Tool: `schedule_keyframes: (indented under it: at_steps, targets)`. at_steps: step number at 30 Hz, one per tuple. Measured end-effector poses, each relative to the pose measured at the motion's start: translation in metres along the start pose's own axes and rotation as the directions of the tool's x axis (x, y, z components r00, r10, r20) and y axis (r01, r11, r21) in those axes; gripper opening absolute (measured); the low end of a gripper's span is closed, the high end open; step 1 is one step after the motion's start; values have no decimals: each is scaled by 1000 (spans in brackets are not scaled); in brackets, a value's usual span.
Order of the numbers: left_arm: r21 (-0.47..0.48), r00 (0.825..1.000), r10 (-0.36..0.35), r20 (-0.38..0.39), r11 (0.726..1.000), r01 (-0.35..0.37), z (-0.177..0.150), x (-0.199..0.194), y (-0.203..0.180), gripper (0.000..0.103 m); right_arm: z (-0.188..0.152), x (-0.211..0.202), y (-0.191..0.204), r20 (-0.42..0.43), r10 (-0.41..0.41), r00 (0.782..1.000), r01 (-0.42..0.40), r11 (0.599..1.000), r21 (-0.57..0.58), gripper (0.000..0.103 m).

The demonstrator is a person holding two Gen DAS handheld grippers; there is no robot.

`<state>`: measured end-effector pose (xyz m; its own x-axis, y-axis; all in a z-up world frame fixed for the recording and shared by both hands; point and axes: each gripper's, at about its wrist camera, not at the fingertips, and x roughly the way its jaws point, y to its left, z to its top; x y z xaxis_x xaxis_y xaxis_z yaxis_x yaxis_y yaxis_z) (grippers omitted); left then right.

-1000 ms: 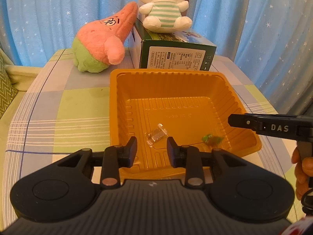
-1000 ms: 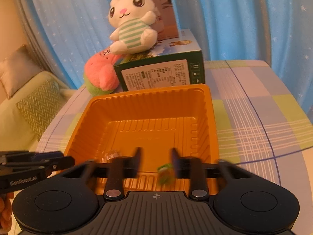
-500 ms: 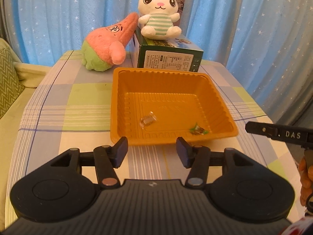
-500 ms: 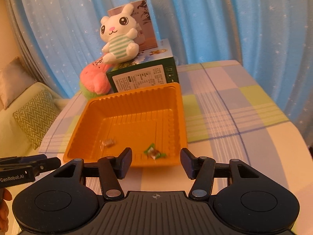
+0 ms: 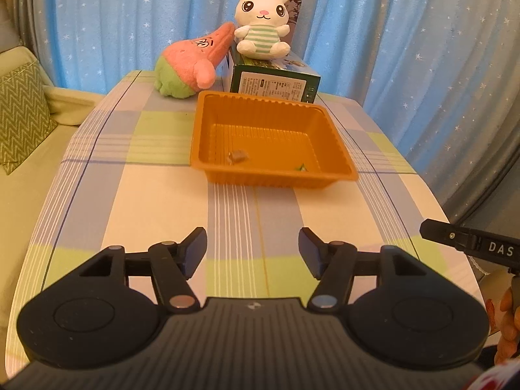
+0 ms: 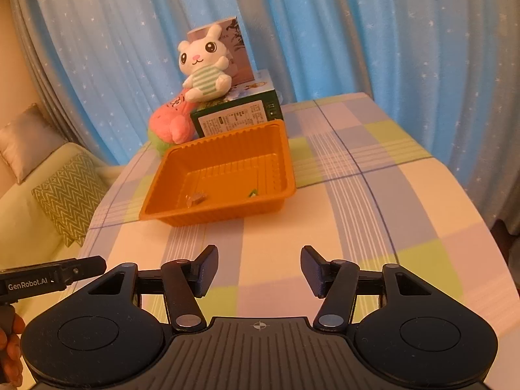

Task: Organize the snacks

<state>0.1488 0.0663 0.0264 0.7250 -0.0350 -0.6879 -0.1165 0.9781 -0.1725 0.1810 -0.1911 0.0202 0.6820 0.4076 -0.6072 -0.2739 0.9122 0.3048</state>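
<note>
Candies, one clear-wrapped (image 5: 238,156) and one green (image 5: 301,168), lie in the orange tray (image 5: 273,180) at twelve o'clock; my left gripper (image 5: 253,252) and right gripper (image 6: 259,269) hang empty (jaws apart), so I judge sorting done unless another snack appears.

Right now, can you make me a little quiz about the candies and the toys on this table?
1. True or false: both candies lie inside the orange tray.
2. Which toy sits on top of the green box? A) white bunny B) pink star plush C) a teddy bear
3. Fill in: the left gripper and the right gripper are both ____, holding nothing.

Key: 1 true: the clear-wrapped candy and the green-wrapped candy are both in it. 2 A. 3 open.
</note>
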Motion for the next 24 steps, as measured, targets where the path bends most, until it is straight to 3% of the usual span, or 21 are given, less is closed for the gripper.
schedule_keyframes:
  at_steps: [12,24]
  targets:
    - [1,1000,-13,-6,1000,13,-62,-52,-16,63,-56,-67,-1,-8,-8,1000,8,998,57,60]
    - [42,998,-14,-56,999,16,-105,-56,-27,63,-109,-87,-12,-44,-63,997,64,997,36,60]
